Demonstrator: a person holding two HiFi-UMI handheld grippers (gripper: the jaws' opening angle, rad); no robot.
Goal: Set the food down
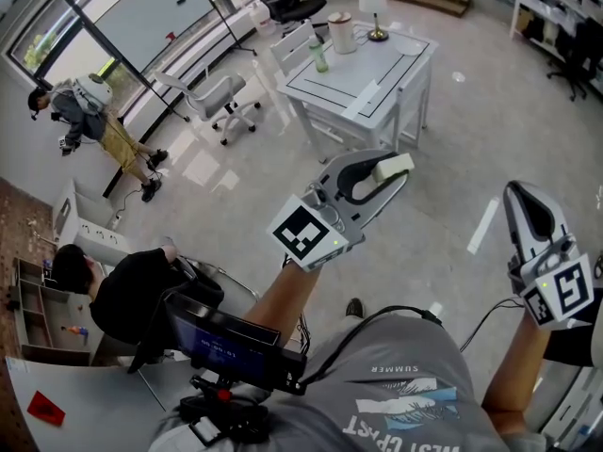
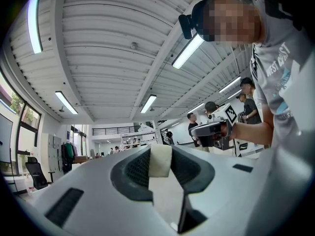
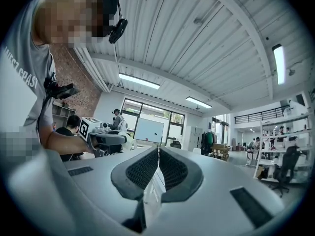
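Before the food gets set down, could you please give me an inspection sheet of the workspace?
Surface: white table ahead, across the floor.
Job's things: pale food block, held in the air, not yet on the table.
Clutter: lamp, white container and green bottle on the table.
Grippers: left gripper shut on the food block; right gripper shut, empty.
Cables: black cable across the person's shirt.
Surroundings: office chair, standing person, seated person.

Left gripper (image 2: 161, 150) aimed slightly up, ribbed ceiling (image 2: 113, 43) fills frame; jaws clamped on pale off-white food block (image 2: 160, 162), block upright between dark ribbed pads (image 2: 139, 168). Right gripper (image 2: 202, 132) at frame right, in hand (image 2: 241, 131) of person in grey T-shirt (image 2: 283, 82). Office chair (image 2: 35, 173) lower left. Strip light (image 2: 188, 50) overhead
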